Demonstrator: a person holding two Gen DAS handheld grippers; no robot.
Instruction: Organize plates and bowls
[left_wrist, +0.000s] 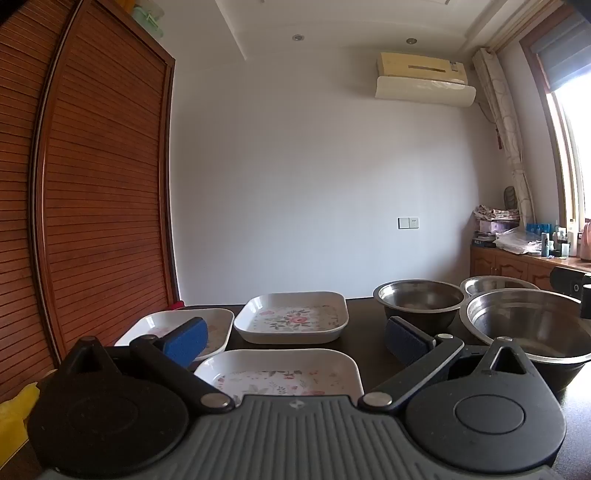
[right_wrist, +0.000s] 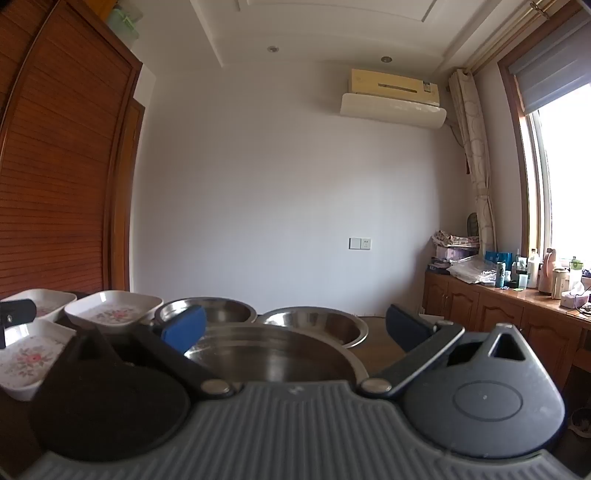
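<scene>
Plates and bowls spread over a dark table (left_wrist: 365, 343). Three white flowered plates at lower left of the left wrist view: near plate (left_wrist: 280, 373), far plate (left_wrist: 291, 317), left plate (left_wrist: 173, 326). Three steel bowls at lower right: big bowl (left_wrist: 528, 325), middle bowl (left_wrist: 417, 302), back bowl (left_wrist: 495, 284). Left claw (left_wrist: 295, 336) spread wide above the near plate, nothing gripped. Right claw (right_wrist: 295, 328) spread wide over the big bowl, nothing gripped. Wooden slatted doors (left_wrist: 92, 206) along the left edge; air conditioner (left_wrist: 424, 79) at upper right; window (right_wrist: 565, 177) at far right.
</scene>
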